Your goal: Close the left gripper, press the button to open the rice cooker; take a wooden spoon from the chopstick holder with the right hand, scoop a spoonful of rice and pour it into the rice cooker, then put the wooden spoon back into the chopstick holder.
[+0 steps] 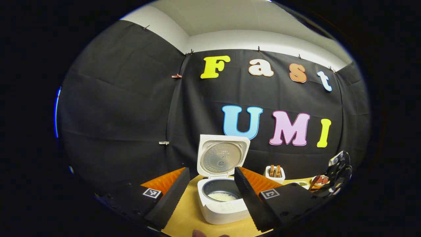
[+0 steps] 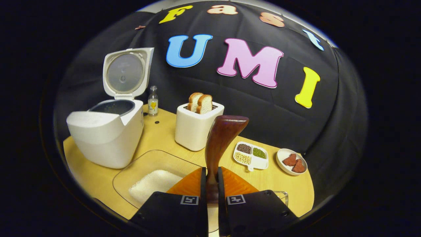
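My right hand-held gripper (image 2: 212,184) was pinching the handle of the wooden spoon (image 2: 219,141), both fingers pressed against its sides, with the bowl of the spoon standing up in front of the toaster (image 2: 196,127). Left of the toaster sat the rice cooker (image 2: 105,136), its lid (image 2: 126,72) swung up, and I could see a little rice lying in its pot (image 1: 221,194) from the left gripper view. My left hand-held gripper (image 1: 210,191) hung spread open just before the cooker, touching nothing. Below the spoon, nearer me than the toaster, lay the clear container of rice (image 2: 153,179) on the counter (image 2: 289,187). I judged the spoon stiff and light, its polished wood likely slick, so a hold low on the handle seemed right, though a loaded bowl might tip it about that pinch. The loose grains would spill at any tilt. I could not tell whether the spoon carried rice, since its bowl faced away from me. The lower handle was hidden between my fingers, and the container's near edge was cut off behind them. The chopstick holder I could not make out with certainty. Right of the toaster stood a divided dish of beans (image 2: 251,154) and a small plate (image 2: 292,161).
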Motion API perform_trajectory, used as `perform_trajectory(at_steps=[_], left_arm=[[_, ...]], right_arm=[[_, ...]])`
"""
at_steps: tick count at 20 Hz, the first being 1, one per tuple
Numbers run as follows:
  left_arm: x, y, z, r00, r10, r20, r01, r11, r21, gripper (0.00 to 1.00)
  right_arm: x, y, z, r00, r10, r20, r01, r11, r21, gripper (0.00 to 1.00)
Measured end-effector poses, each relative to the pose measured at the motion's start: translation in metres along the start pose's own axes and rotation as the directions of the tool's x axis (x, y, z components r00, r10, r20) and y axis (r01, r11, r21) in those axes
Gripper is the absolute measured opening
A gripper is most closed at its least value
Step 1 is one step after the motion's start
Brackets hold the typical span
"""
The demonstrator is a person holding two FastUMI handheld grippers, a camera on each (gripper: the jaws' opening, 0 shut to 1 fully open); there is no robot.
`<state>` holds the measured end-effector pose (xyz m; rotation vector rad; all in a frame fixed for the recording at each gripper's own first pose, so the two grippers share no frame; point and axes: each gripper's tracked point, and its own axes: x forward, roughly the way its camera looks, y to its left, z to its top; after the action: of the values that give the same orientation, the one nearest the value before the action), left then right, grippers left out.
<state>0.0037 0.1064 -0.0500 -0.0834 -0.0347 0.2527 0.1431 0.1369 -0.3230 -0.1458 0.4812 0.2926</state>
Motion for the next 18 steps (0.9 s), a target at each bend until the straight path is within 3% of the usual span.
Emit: perform_trajectory(at_steps=[4,7,9,12,15,18], left_arm=[[0.002,0.008,0.000,1.000,0.002,-0.003,-0.002,1.000,0.002,0.94],[0.003,0.010,0.003,1.000,-0.002,0.010,0.003,1.000,-0.011,0.94],[0.004,0.011,0.000,1.000,-0.001,0.006,0.001,1.000,-0.014,0.94],[0.005,0.011,-0.001,1.000,-0.003,0.002,0.003,1.000,-0.024,0.94],[0.004,0.013,-0.001,1.000,0.000,0.005,0.000,1.000,-0.029,0.94],[0.002,0.016,0.000,1.000,0.002,0.007,-0.002,0.999,-0.039,0.94]], right_arm=[[0.017,0.033,-0.020,0.999,0.031,-0.038,-0.033,0.998,-0.057,0.17],[0.017,0.061,-0.024,0.993,0.097,-0.064,-0.091,0.992,0.090,0.17],[0.012,0.070,-0.022,0.989,0.124,-0.082,-0.101,0.965,0.240,0.17],[0.014,0.076,-0.019,0.984,0.155,-0.088,-0.090,0.858,0.505,0.17],[0.015,0.065,-0.025,0.981,0.168,-0.096,-0.044,0.676,0.735,0.17],[0.011,0.045,-0.034,0.980,0.181,-0.086,-0.021,0.517,0.856,0.16]])
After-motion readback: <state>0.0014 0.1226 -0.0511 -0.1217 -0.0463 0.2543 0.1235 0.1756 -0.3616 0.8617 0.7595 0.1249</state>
